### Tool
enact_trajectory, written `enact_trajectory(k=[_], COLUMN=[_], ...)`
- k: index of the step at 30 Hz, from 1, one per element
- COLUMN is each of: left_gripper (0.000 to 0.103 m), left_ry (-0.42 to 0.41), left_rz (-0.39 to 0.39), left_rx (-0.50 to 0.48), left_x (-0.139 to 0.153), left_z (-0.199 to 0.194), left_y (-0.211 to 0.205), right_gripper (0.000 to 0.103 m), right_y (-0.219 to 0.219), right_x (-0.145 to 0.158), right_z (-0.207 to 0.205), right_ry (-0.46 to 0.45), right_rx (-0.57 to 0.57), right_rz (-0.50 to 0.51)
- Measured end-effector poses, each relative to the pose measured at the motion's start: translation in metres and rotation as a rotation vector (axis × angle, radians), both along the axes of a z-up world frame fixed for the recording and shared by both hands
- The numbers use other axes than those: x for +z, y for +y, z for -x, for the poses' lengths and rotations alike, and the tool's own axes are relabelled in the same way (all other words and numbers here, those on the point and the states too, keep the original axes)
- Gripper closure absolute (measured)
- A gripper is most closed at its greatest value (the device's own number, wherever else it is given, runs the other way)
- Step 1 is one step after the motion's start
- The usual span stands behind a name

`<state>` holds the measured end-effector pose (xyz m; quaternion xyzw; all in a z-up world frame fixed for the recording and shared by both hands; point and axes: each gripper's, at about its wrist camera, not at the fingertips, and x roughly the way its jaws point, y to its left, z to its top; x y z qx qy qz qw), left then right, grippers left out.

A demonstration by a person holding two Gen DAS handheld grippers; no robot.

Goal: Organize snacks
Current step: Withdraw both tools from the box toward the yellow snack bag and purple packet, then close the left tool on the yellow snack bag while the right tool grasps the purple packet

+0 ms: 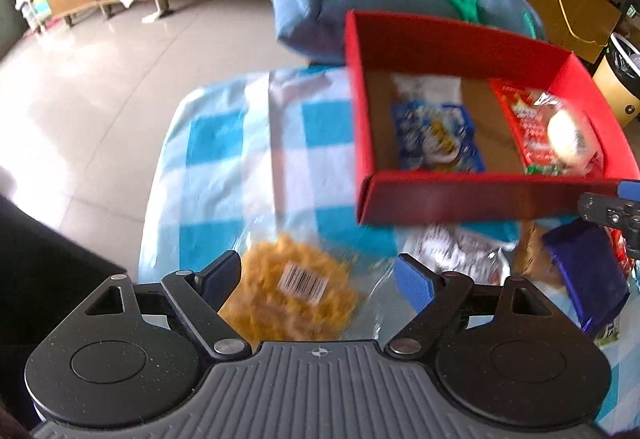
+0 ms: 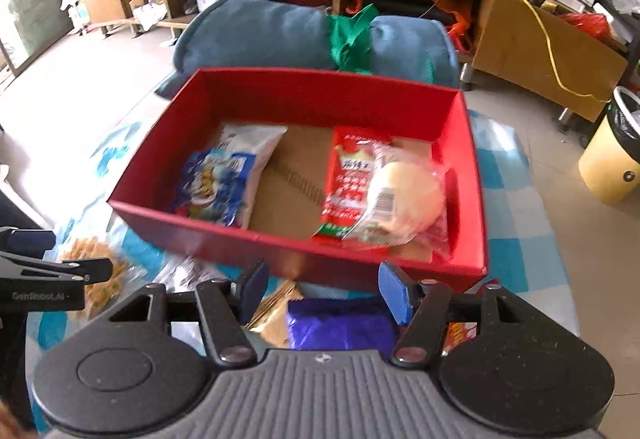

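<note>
The task is judged partly done: inside the red cardboard box [image 2: 280, 95] a blue-and-white snack bag [image 2: 218, 183], a red sachet [image 2: 346, 179] and a wrapped round bun [image 2: 404, 195] are already laid, with bare cardboard between them. Left on the checked cloth [image 1: 224, 167] are a clear bag of yellow crisps [image 1: 288, 299], a purple packet [image 2: 340, 323] and a silvery wrapper [image 1: 460, 251]. The left gripper [image 1: 318, 275] is held released, jaws wide above the crisps, while the right gripper [image 2: 322, 289] is spread over the purple packet, nothing grasped.

Left wrist view angled down at checked cloth [image 1: 224, 143], right likewise (closer), both sharing red box [image 2: 304, 95]
</note>
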<state>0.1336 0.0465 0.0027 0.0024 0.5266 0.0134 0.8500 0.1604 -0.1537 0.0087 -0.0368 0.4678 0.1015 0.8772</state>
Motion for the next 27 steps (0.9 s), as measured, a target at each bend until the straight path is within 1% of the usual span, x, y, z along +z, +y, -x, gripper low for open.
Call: enact_trajectory(k=[7, 12, 17, 20, 22, 27], left_gripper=[0.013, 0.009, 0.006, 0.002, 0.002, 0.002], left_ry=[0.047, 0.068, 0.088, 0.104, 0.109, 0.098], left_rz=[0.066, 0.027, 0.031, 0.033, 0.032, 0.001], left_rx=[0.077, 0.082, 0.092, 0.079, 0.06, -0.001], left_x=[-0.008, -0.021, -0.028, -0.036, -0.038, -0.04], left_z=[-0.008, -0.014, -0.017, -0.018, -0.016, -0.006], left_y=[0.022, 0.02, 0.022, 0.019, 0.015, 0.001], right_gripper=[0.047, 0.046, 0.045, 0.045, 0.044, 0.044], right_y=[0.008, 0.009, 0.013, 0.016, 0.017, 0.019], right_x=[-0.005, -0.007, -0.01, -0.011, -0.012, -0.013], right_z=[0.002, -0.002, -0.005, -0.004, -0.004, -0.004], right_ry=[0.014, 0.021, 0.032, 0.037, 0.038, 0.043], right_rx=[0.02, 0.02, 0.031, 0.04, 0.045, 0.051], right_rz=[0.005, 0.0, 0.002, 0.003, 0.004, 0.012])
